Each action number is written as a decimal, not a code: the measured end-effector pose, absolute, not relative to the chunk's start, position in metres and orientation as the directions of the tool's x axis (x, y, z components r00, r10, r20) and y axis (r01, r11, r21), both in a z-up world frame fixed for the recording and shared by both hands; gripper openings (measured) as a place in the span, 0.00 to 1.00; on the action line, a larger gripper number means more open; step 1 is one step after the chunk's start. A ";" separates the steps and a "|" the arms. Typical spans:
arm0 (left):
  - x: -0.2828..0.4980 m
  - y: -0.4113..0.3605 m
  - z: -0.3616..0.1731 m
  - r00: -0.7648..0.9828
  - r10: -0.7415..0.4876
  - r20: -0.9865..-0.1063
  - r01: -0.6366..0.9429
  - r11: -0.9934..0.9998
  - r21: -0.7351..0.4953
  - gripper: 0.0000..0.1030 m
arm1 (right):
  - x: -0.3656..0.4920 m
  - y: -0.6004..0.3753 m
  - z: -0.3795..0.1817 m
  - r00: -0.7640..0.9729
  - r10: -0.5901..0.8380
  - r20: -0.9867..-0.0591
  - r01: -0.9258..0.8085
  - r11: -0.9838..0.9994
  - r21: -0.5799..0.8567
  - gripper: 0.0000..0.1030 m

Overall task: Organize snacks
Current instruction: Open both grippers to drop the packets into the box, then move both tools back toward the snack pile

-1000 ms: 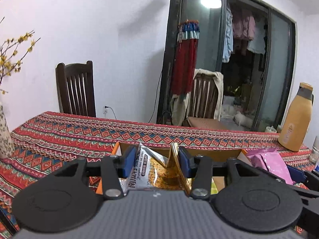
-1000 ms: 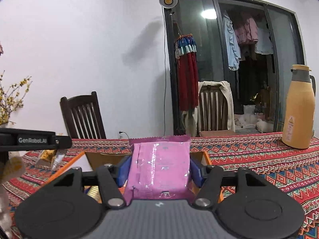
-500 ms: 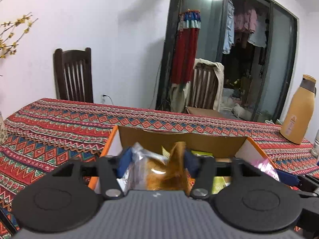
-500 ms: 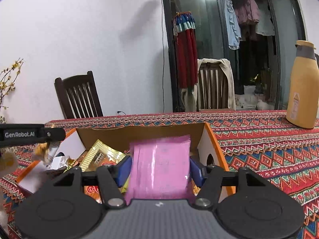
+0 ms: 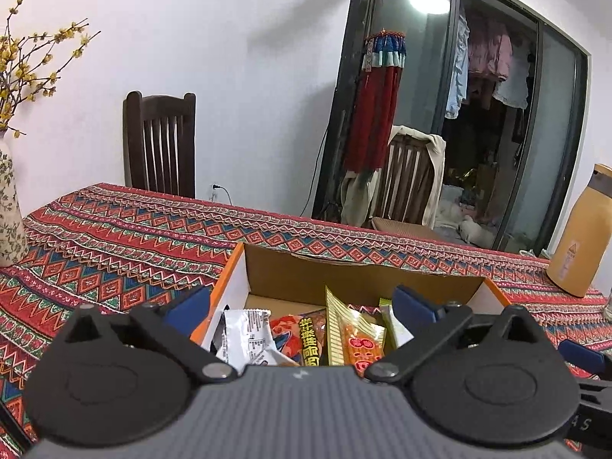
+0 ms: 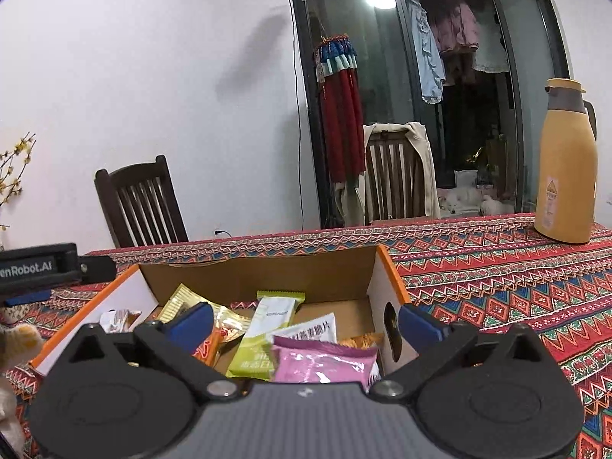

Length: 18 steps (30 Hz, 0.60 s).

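Tablecloth [image 5: 126, 237] first, since it's the biggest thing going: a busy red, orange and teal zigzag pattern covering the whole table, with two dark wooden chairs behind it, one [image 5: 160, 145] against the white wall and one [image 6: 397, 176] with a cream garment draped over it in front of the glass door. A tall mustard-yellow thermos [image 6: 566, 168] stands on the far right of the cloth, well apart from everything else, and a floral vase [image 5: 9, 206] with yellow-blossom twigs sits at the far left edge. Middle of the table is the cardboard box [image 6: 267, 271], brown inside with orange rims and white side walls, and that's where the snacks are. Both grippers hang just over its near edge. The left gripper [image 5: 300, 306] has its blue pads flung wide apart after just having been opening, nothing pinched between them; below the gap lie a white-and-silver packet [image 5: 246, 334], a red packet [image 5: 302, 334] with yellow lettering, and a gold packet [image 5: 354, 338] standing up on edge. The right gripper [image 6: 306, 321] has likewise just been spreading and is fully splayed, with no pad touching anything; the pink packet [image 6: 325, 363] lies loose in the box under the gap, next to a light green bar [image 6: 264, 336] and a white packet [image 6: 310, 331] tucked behind it.
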State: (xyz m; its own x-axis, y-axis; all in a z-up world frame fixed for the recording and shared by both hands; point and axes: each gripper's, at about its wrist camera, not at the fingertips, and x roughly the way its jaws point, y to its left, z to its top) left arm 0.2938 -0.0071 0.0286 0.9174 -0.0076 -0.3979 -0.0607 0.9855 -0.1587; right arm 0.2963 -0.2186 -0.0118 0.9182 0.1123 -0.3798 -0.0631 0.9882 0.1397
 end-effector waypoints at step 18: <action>0.254 -0.009 0.070 0.951 -0.005 -0.309 -0.048 0.985 -0.163 1.00 | 0.270 -0.219 0.024 0.956 0.084 -0.280 -0.053 0.992 0.116 1.00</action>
State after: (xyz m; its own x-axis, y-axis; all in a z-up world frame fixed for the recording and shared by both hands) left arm 0.2543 -0.0091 0.0697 0.9510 -0.0046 -0.3090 -0.0481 0.9855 -0.1627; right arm 0.2696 -0.2195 0.0239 0.9562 0.0838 -0.2804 -0.0527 0.9918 0.1164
